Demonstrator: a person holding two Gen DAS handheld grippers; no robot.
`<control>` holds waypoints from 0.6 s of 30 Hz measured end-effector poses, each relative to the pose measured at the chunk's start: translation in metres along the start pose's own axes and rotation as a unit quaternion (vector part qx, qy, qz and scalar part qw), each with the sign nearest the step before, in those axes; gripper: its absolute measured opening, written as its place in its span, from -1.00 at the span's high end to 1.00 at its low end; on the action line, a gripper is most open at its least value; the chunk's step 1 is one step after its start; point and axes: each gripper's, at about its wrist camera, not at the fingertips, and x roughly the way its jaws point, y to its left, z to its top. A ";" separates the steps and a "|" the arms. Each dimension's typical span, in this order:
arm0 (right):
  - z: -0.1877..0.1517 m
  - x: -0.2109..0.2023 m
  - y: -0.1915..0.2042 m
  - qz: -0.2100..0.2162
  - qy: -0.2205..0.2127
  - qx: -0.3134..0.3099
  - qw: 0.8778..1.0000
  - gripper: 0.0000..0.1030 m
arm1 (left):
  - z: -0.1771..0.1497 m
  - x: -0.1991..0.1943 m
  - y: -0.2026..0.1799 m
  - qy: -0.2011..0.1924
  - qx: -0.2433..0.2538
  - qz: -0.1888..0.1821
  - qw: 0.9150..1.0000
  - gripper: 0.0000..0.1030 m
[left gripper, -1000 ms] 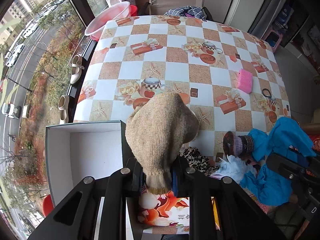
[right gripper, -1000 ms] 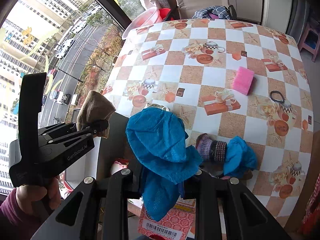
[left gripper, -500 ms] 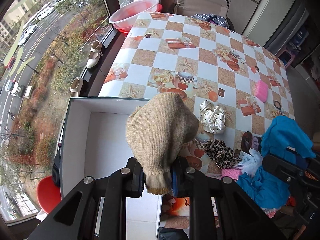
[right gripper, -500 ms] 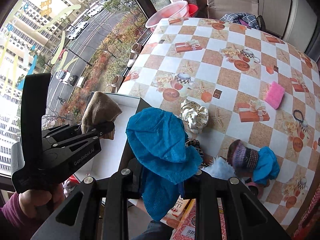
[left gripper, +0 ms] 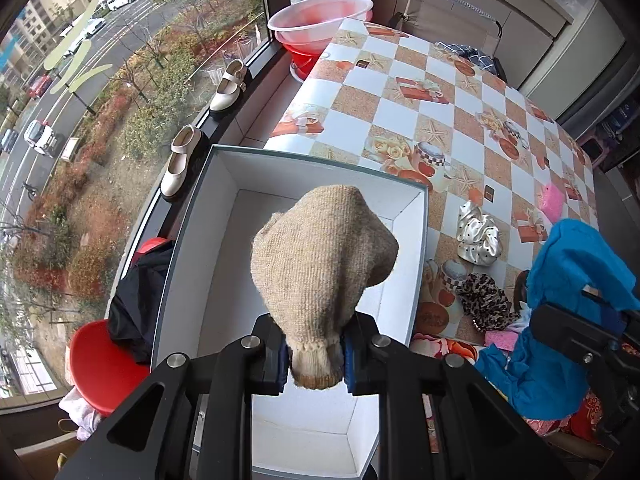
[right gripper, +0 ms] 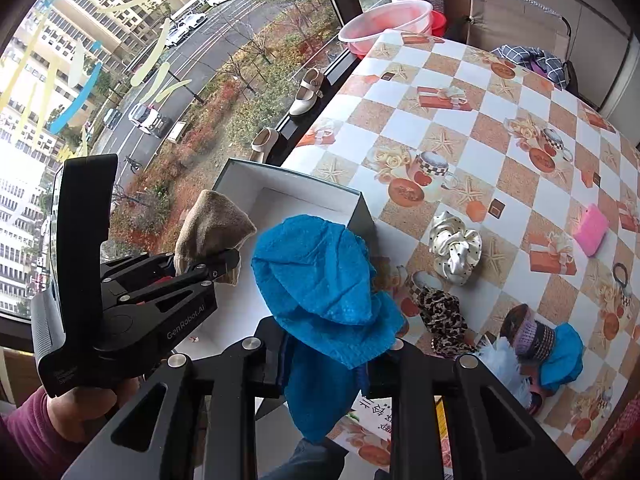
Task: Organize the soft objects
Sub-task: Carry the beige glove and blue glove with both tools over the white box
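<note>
- Your left gripper (left gripper: 316, 354) is pinching the cuff of the beige knitted wool sock (left gripper: 322, 256); the sock body stands up ahead of the fingers.
- Change noted: 1 second ago the open white cardboard box (left gripper: 404, 200) sat only at 8 o'clock in the left wrist view, with the sock over the checkered tablecloth. The box now fills the centre of that view and the sock hangs directly over its interior.
- Meaning, in my judgement: your carry is done and the sock is placed for release. No soft item is visible inside the box, so this looks like the first deposit.
- Your right gripper (right gripper: 324, 364) is clamped on the crumpled bright blue cloth (right gripper: 320, 280), which is clear of the table. In the right wrist view the box rim lies at 11 o'clock from the cloth, closer than 1 second ago; I judge the cloth will go in second.
- Items left on the table (left gripper: 400, 116): a cream satin polka-dot scrunchie (right gripper: 454, 248) at 3 o'clock of the box, a leopard-print scrunchie (right gripper: 442, 314) near it at 6 o'clock, then a purple striped knit piece (right gripper: 528, 334) touching a second small blue cloth (right gripper: 562, 354), and a pink rectangular sponge (right gripper: 590, 229) well apart at 2 o'clock.
- Risk: both tools sit close together over 1 box; release the sock low so that it does not catch the near wall.
</note>
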 end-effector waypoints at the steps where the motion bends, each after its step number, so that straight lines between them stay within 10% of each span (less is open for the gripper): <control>1: 0.001 0.002 0.004 0.001 0.002 -0.003 1.000 0.49 | -0.002 0.001 0.005 0.001 -0.004 0.000 1.000 0.57; 18: 0.008 0.054 0.072 0.023 0.048 -0.056 0.997 0.49 | -0.041 0.024 0.064 0.038 -0.055 0.017 0.998 0.57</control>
